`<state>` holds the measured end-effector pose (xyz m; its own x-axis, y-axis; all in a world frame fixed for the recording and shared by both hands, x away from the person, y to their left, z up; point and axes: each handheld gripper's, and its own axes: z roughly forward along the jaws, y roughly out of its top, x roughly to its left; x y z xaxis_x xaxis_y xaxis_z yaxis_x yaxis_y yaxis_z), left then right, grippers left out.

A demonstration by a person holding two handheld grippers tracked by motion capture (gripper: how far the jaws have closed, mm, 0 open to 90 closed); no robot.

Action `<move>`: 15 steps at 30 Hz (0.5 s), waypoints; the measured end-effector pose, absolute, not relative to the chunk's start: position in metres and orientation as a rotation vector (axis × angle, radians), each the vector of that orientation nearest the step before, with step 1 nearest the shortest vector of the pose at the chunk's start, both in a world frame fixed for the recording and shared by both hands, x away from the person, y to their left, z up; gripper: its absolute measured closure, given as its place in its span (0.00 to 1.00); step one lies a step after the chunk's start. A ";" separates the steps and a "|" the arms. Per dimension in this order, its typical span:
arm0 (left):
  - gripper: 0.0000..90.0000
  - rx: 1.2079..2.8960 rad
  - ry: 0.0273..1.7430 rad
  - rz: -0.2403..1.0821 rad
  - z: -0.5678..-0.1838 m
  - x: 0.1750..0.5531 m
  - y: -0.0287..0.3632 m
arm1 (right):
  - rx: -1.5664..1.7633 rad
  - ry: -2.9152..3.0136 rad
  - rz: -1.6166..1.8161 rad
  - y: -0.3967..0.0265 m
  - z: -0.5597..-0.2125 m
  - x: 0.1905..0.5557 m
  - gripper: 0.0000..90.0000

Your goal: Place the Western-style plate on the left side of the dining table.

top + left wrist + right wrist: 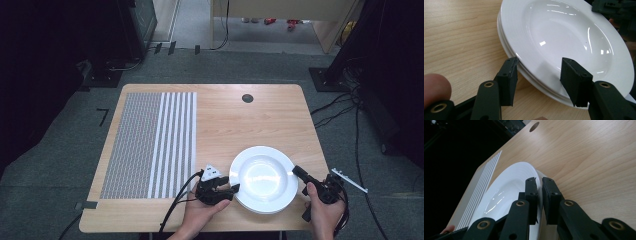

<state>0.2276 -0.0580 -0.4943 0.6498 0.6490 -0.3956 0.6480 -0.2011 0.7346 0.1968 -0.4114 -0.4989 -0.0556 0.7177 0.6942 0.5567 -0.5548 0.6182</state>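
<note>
A stack of white plates (262, 177) lies on the wooden table (250, 120) near its front edge. My right gripper (296, 171) comes in from the right and is shut on the rim of the top plate (509, 185); the rim runs between its two black jaws (539, 180). My left gripper (231, 183) is at the stack's left edge. Its jaws stand open (539, 62), one outside the rims and one over the top plate's (564, 32) slope, neither pressing. The lower plates' rims (506, 47) show beneath. The right gripper (614, 10) is visible beyond the plate.
A grey and white striped mat (150, 145) covers the table's left part. A round cable hole (247, 98) sits near the far edge. Bare wood lies between the mat and the plates. Cables and dark stands surround the table on the floor.
</note>
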 end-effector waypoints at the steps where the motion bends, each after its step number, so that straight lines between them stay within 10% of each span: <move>1: 0.54 1.894 1.025 0.002 -0.494 0.228 -0.058 | 2.052 1.403 1.678 -0.411 -0.499 0.197 0.93; 15: 0.55 1.871 1.034 -0.009 -0.496 0.231 -0.057 | 2.038 1.399 1.819 -0.410 -0.502 0.200 0.92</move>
<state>0.2310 -0.0569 -0.4961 0.6402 0.6474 -0.4136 0.6545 -0.1777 0.7349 0.1999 -0.4096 -0.5022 -0.1168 0.6476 0.7530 0.5614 -0.5824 0.5879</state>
